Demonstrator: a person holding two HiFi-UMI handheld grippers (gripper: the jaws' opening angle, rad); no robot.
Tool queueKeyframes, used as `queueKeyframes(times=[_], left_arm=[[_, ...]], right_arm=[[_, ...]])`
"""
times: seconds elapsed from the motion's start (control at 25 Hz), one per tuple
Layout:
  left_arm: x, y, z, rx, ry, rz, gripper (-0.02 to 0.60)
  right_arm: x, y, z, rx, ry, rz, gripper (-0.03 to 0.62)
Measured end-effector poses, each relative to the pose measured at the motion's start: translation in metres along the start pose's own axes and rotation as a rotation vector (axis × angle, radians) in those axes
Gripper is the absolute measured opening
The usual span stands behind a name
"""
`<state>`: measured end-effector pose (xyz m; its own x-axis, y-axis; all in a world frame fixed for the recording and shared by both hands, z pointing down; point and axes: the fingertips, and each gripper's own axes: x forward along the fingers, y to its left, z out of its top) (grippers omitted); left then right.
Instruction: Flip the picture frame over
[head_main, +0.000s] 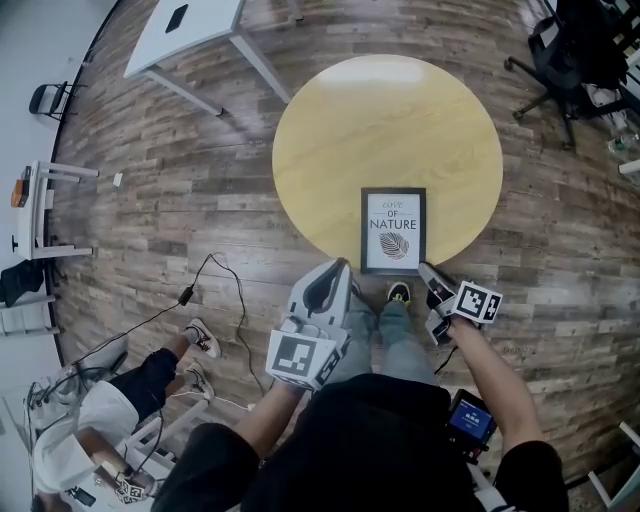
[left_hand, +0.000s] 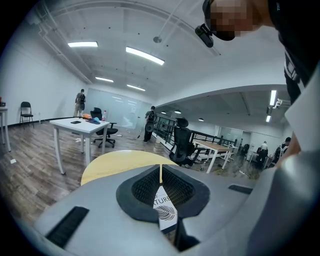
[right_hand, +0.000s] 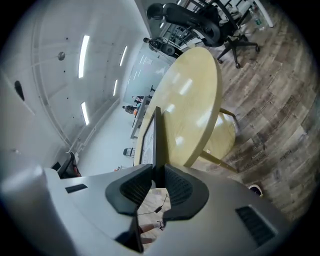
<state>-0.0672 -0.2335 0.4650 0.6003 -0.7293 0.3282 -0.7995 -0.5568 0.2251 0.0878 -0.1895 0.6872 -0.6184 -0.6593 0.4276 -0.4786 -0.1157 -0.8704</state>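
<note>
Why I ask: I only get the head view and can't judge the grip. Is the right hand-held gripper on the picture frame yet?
Observer: Yes. In the right gripper view, the right hand-held gripper is clamped on the dark edge of the picture frame.
Operator: And the left one?
Observer: In the left gripper view, the left hand-held gripper has its jaws together with nothing between them; the frame only shows beyond them.

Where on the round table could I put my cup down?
The far half of the table, beyond the picture frame, is bare. So is the wide patch left of the frame, and a narrower one on its right. The near edge is crowded: frame, right gripper at its corner, left gripper beside.
</note>
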Motion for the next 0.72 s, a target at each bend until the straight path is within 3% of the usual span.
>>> queueKeyframes(times=[0.28, 0.72], left_arm=[[-0.001, -0.006, -0.005, 0.006, 0.007, -0.004, 0.029], [0.005, -0.009, -0.001, 0.012, 0.012, -0.005, 0.029]], right_arm=[[-0.004, -0.004, -0.012, 0.049, 0.084, -0.038, 0.083], [-0.003, -0.006, -0.015, -0.011, 0.155, -0.137, 0.089]])
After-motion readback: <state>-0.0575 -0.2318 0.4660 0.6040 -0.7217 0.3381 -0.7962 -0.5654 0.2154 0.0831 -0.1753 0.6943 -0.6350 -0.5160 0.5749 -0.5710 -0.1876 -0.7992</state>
